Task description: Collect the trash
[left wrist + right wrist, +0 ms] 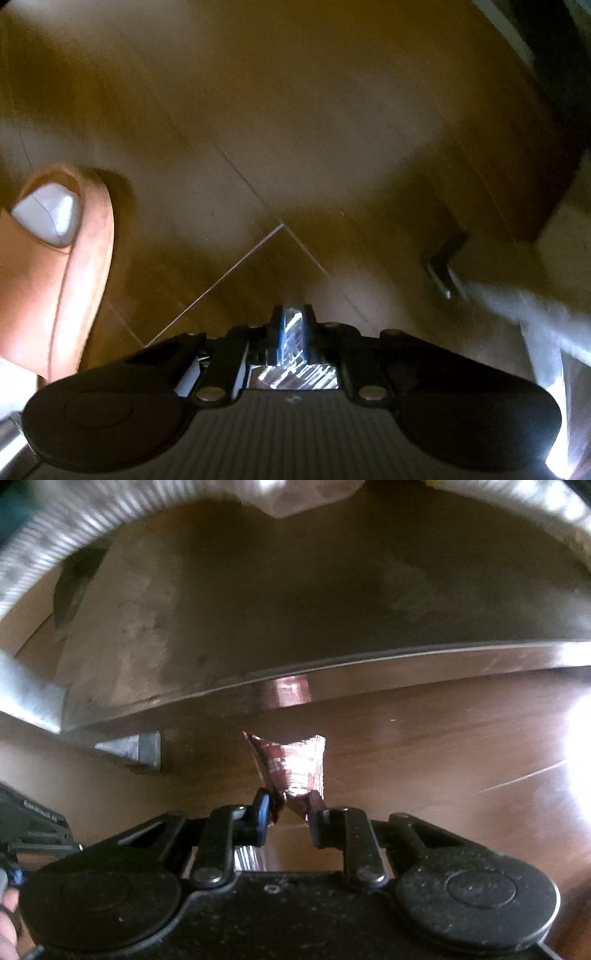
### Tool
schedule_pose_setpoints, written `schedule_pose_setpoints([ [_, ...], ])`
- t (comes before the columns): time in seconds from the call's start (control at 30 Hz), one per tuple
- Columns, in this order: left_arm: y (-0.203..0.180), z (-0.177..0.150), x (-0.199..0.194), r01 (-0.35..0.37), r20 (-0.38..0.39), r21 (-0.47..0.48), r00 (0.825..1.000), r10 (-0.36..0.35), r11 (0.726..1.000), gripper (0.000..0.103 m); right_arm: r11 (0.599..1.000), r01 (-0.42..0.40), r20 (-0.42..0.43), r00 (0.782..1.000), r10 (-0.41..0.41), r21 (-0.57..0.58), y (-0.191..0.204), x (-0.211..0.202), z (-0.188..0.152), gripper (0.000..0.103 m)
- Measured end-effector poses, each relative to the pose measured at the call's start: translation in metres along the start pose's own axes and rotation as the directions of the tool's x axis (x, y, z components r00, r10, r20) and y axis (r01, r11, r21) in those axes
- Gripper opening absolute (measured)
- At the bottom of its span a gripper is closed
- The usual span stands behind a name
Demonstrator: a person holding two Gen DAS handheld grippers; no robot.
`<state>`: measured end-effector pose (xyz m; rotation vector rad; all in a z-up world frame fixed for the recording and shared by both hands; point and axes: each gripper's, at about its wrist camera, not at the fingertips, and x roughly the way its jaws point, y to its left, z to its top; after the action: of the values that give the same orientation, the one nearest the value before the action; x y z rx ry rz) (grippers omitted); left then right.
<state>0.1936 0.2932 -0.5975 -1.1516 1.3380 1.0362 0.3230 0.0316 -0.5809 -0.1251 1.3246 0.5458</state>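
The trash in hand is a crinkled foil wrapper [291, 764], red and silver, pinched at its lower end in the right claw [290, 808]. It stands up from the fingertips [263, 805] over the wooden floor [443, 746], just in front of the curved metal rim of what looks like a dustpan or bin [332, 664]; the rim mirrors the wrapper's red as a smudge. Whether the wrapper's top edge touches that rim I cannot tell, though it appears just short of it.

By the look of it, the wrapper will handle as a very light, thin and limp thing: it creases instead of resisting, is slippery on its shiny face, and could slide out of a loose pinch or flutter away when let go. It is not fragile in any way that matters. The best hold is on a bunched, folded part, as here, not on a single flat edge.

The left claw [291, 325] is pressed together on a shiny, silvery scrap [291, 332] that shows between its fingers, hard to name through the blur. It hangs above the plank floor, with a tan shoe [66, 266] to its left and a pale blurred metal leg or frame [517, 306] at its right.

Judging by the task, dropping the wrapper over the rim comes next.
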Motion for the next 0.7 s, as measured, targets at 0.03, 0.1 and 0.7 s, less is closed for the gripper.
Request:
schedule_pose_setpoints([
  [0.03,-0.001,-0.002,-0.003,-0.001,-0.002,0.019,1.0,0.002,1.0,0.008,1.0,0.002,0.0,1.0,-0.002,-0.017,-0.002,-0.007,-0.002,0.019],
  [0.1,0.0,-0.01,-0.01,0.021,-0.007,0.005,1.0,-0.021,1.0,0.008,0.999,0.004,0.011,1.0,-0.004,-0.054,-0.006,-0.022,-0.009,0.02],
  [0.7,-0.007,-0.101,-0.047,-0.065,-0.098,0.409,0.988,0.115,0.91,0.081,0.921,-0.07,-0.078,0.996,0.043,-0.383,0.01,-0.125,-0.014,0.019],
])
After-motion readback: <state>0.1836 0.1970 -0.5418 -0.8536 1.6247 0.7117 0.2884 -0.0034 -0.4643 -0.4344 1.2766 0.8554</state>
